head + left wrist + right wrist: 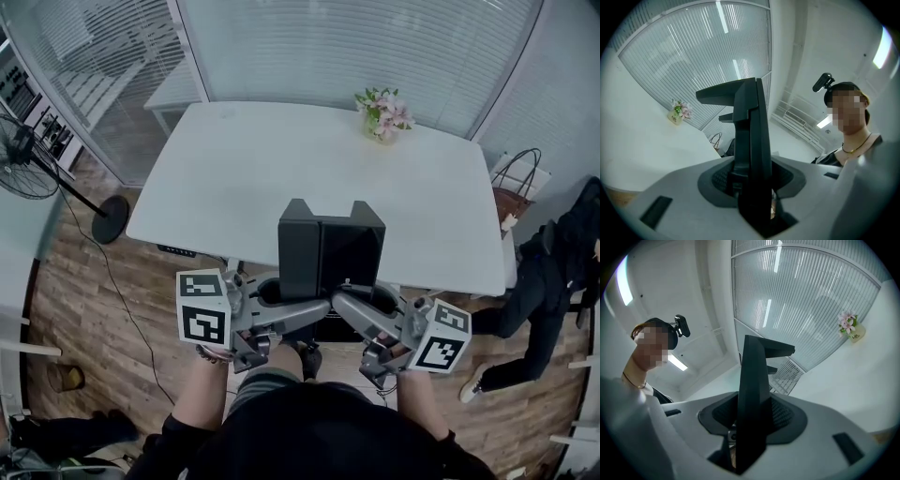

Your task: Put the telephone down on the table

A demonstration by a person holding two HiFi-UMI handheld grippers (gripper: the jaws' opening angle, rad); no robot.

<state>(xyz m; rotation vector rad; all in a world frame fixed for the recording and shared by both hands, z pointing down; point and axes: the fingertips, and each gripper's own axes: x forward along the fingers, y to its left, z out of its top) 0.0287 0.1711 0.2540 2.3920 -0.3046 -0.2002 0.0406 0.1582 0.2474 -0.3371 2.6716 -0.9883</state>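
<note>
The telephone [330,248] is a black, boxy unit, held over the near edge of the white table [281,159]. My left gripper [286,305] clamps its left side and my right gripper [361,307] clamps its right side. In the left gripper view the telephone [751,140] stands as a dark slab between the grey jaws of the left gripper [752,187], and the pads press on it. The right gripper view shows the same: the telephone [752,394] is pinched in the right gripper [750,427]. Its underside is hidden.
A small vase of pink flowers [382,114] stands at the table's far right. A standing fan [23,155] is on the wooden floor at the left, with its cable along the floor. At the right a person in dark clothes [553,272] sits near a bag [514,183].
</note>
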